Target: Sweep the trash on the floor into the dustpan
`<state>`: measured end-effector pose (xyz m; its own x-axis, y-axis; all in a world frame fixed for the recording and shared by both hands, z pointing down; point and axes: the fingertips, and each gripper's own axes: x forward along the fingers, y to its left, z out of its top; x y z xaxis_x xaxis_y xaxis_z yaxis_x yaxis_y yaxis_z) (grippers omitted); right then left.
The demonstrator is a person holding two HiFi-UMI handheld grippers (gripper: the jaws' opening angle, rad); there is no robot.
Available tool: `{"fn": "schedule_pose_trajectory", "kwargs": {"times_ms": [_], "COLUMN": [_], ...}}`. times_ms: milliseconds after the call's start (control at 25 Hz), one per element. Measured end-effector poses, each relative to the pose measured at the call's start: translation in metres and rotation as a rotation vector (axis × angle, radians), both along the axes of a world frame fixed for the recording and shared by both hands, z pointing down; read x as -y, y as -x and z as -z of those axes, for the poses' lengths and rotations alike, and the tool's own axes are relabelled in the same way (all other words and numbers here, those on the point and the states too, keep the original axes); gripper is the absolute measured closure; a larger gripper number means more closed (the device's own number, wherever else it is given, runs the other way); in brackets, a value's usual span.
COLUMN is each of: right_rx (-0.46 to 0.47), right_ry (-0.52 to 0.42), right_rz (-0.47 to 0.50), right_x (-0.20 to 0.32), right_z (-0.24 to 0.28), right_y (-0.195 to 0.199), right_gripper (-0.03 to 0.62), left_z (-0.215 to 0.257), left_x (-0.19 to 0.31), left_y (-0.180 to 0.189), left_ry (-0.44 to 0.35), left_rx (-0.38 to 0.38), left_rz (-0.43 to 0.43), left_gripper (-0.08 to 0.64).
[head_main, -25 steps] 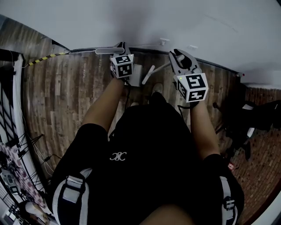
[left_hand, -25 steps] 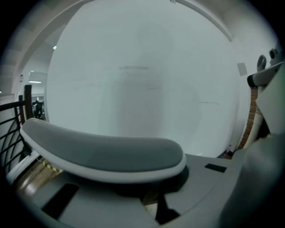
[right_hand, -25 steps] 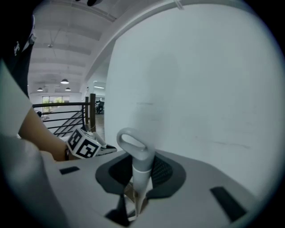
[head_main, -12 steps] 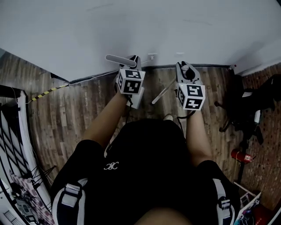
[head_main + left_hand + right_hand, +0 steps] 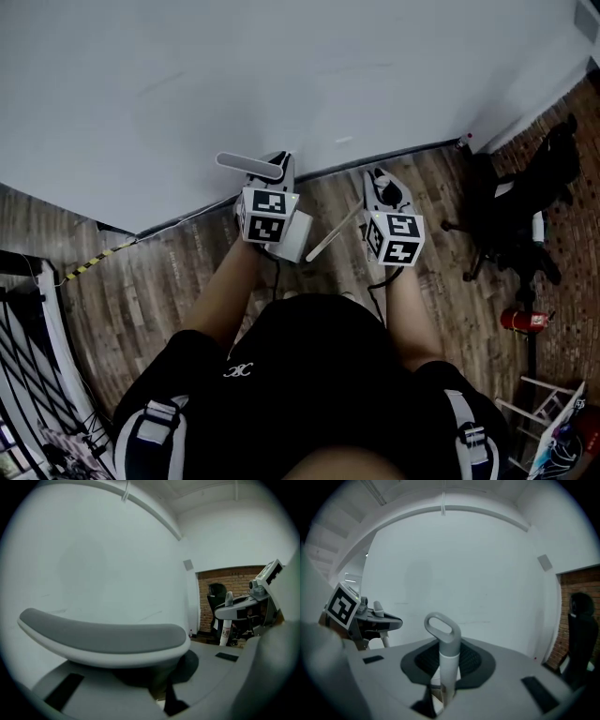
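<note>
Wooden floor (image 5: pixel 141 300) fills the head view on both sides of me, and at about nine o'clock a strip of yellow-and-black striped tape (image 5: pixel 94 262) lies on it below the white wall (image 5: pixel 281 84).

At roughly eleven o'clock I hold the left gripper (image 5: pixel 278 173) up in front of my chest. Its jaws are closed on the dustpan handle (image 5: pixel 103 637): in the left gripper view the grey padded bar lies across the top of the jaws, with its stem pinched down between them. A white part just below the marker cube looks to me like the body of the dustpan (image 5: pixel 292 236), carried off the floor rather than set down on it.

Just to the right, the pale broom handle (image 5: pixel 330 236) slants down toward my feet. The right gripper (image 5: pixel 384 187), at about one o'clock, has its jaws shut round that handle below its grey loop end, which stands upright in the right gripper view. The broom head is hidden behind my body.

Further right, near three o'clock, a black office chair (image 5: pixel 511 211) and a red extinguisher (image 5: pixel 520 321) stand on the floor.

As for progress, I judge that both tools are in hand and nothing more can be confirmed. No trash shows in any view, and the dustpan is not on the floor. Setting it down, finding the trash and sweeping appear to remain.
</note>
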<state>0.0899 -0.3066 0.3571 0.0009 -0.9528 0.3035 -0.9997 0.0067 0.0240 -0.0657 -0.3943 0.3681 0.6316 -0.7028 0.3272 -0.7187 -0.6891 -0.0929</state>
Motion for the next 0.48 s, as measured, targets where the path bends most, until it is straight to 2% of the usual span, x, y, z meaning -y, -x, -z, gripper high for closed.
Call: {"fn": "schedule_pose_trajectory", "kwargs": {"times_ms": [160,480], "right_rx": [0.000,-0.026], "right_ry": [-0.033,-0.060], "right_rz": [0.008,0.003], "right_x": [-0.007,-0.017], "right_z": [0.015,0.026], "right_y": [-0.018,-0.046], "right_gripper": [0.514,0.514], "left_z": [0.013,0.018], "left_x": [-0.003,-0.005], "left_y": [-0.025,-0.049], "left_ry": [-0.003,-0.004], "left_rx": [-0.022,-0.028], "left_rz": [-0.005,0.012], "left_gripper": [0.537,0.545]}}
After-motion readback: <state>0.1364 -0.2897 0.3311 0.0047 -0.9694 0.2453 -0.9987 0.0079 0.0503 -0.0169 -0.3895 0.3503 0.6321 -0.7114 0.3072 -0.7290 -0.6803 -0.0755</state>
